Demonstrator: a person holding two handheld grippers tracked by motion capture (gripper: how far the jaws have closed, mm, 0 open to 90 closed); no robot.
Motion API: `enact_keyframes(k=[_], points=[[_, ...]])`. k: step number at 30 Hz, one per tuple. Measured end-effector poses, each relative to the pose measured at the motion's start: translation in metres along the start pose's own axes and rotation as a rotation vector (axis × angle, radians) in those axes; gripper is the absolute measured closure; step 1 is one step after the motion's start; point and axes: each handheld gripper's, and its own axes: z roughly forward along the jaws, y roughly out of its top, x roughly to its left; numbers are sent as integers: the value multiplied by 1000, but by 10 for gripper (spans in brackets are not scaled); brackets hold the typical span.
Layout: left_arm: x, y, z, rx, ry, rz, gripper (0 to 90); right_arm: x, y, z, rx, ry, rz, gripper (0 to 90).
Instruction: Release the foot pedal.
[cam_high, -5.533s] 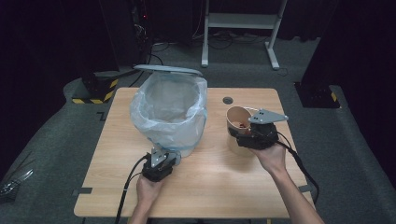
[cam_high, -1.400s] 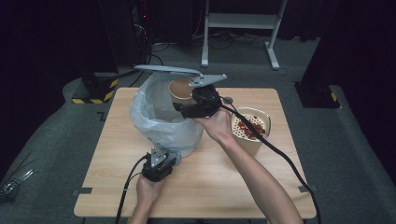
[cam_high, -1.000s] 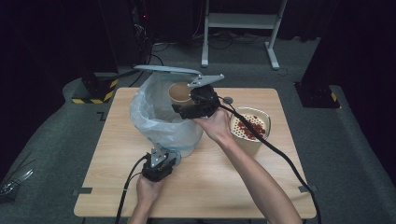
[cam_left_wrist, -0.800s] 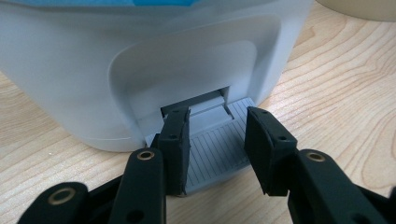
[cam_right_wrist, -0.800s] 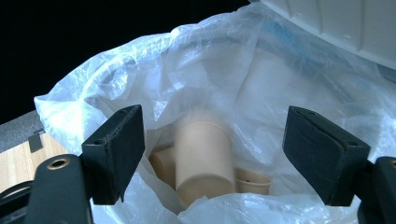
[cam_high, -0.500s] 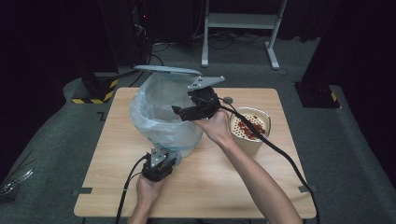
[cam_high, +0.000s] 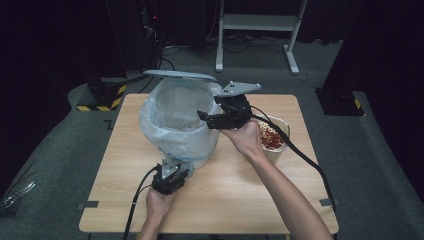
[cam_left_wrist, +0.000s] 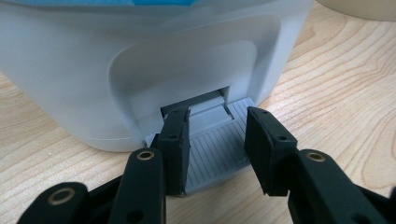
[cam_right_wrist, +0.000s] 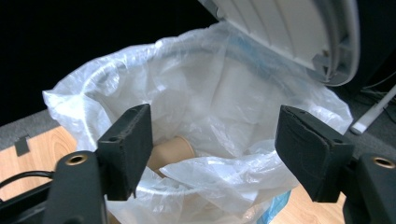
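Observation:
A white pedal bin (cam_high: 197, 150) lined with a clear plastic bag (cam_right_wrist: 210, 84) stands on the wooden table (cam_high: 240, 200), its lid (cam_high: 180, 75) raised. A brown paper cup (cam_right_wrist: 173, 151) lies on its side inside the bag. My right gripper (cam_high: 202, 116) hovers over the bin's right rim, open and holding nothing (cam_right_wrist: 217, 135). My left gripper (cam_high: 176, 167) rests at the bin's foot, its jaws apart on top of the ribbed grey pedal (cam_left_wrist: 217, 149). The bin's base (cam_left_wrist: 140, 70) rises close in front of the left gripper (cam_left_wrist: 217, 128).
A paper cup holding red bits (cam_high: 271, 137) stands on the table just right of the bin, beside my right hand. The raised lid (cam_right_wrist: 285, 28) overhangs the bin's far side. A white metal frame (cam_high: 260, 22) stands on the floor behind the table.
My right gripper carried the brown paper cup from the table's right to above the bin, opened and let it fall in. The left gripper stayed on the pedal.

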Motion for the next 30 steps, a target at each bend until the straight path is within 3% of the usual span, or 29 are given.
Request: enact_keyframes(k=[4, 10, 16, 26, 30], points=[[0, 0, 0, 1, -1, -2, 602, -8, -7, -9, 0, -21, 17, 283], [0, 0, 0, 3, -3, 0, 594, -8, -6, -22, -15, -37, 11, 289], [0, 0, 0, 3, -4, -2, 593, -14, -13, -29, -29, -45, 43, 301], [0, 0, 0, 2, -5, -2, 592, -12, -15, -39, -26, -79, 22, 321], [0, 0, 0, 2, -6, -3, 592, -17, -20, -43, -40, -75, 48, 328]])
